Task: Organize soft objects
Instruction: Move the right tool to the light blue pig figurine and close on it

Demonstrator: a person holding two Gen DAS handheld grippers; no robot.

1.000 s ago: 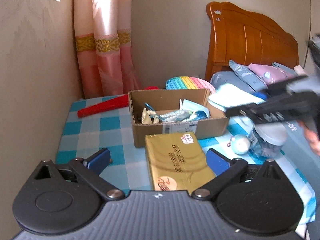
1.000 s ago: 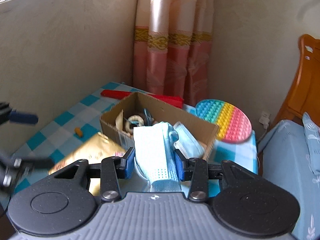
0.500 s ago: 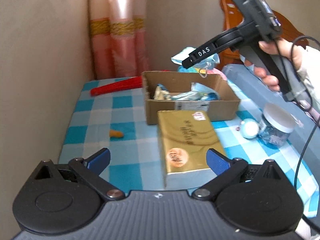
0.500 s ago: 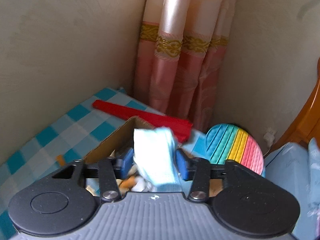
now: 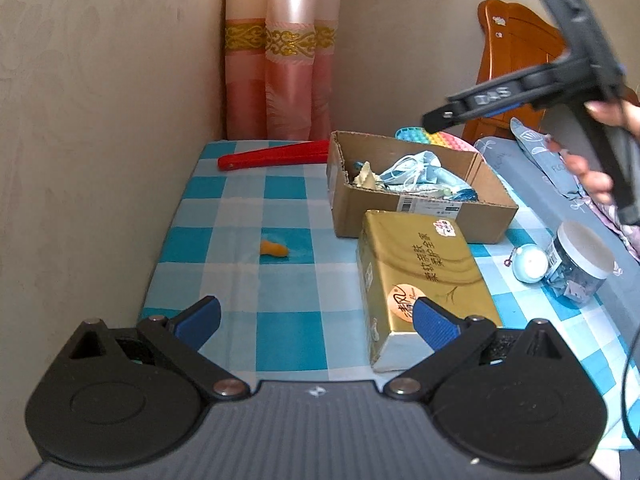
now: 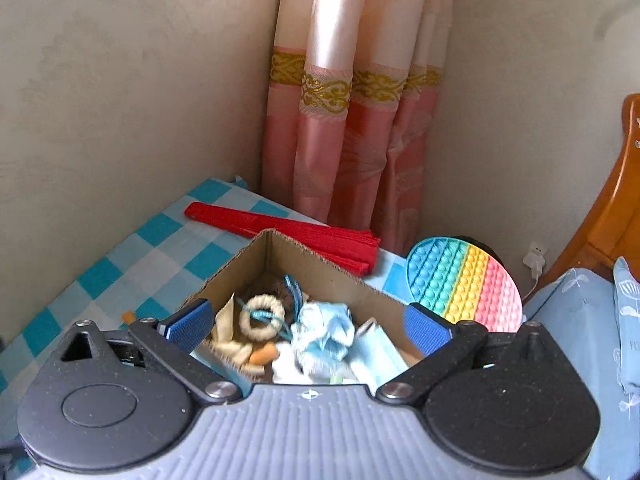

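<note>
A light-blue face mask (image 6: pixel 328 332) lies crumpled in the cardboard box (image 6: pixel 288 260), among other masks, a woven ring and orange earplugs. My right gripper (image 6: pixel 306 314) hovers over the box with its jaws opening wide; nothing is pressed between the pads. The left wrist view shows that gripper (image 5: pixel 436 118) held by a hand above the box (image 5: pixel 400 216), with the mask (image 5: pixel 416 168) inside. My left gripper (image 5: pixel 316 310) is open and empty, low over the checked tablecloth. A gold tissue pack (image 5: pixel 420 272) lies by its right finger, and an orange earplug (image 5: pixel 273 249) lies ahead of it.
A red folded fan (image 5: pixel 276 156) lies behind the box and a rainbow pop-it pad (image 6: pixel 464 284) at its far right. A white-lidded jar (image 5: pixel 580 264) and a pale blue ball (image 5: pixel 530 262) stand right of the tissue pack. Wall on the left, bed and wooden headboard (image 5: pixel 516 40) on the right.
My right gripper carried the blue mask over the box, then opened and let it go; the mask now lies inside. The left gripper drifted slightly lower over the table.
</note>
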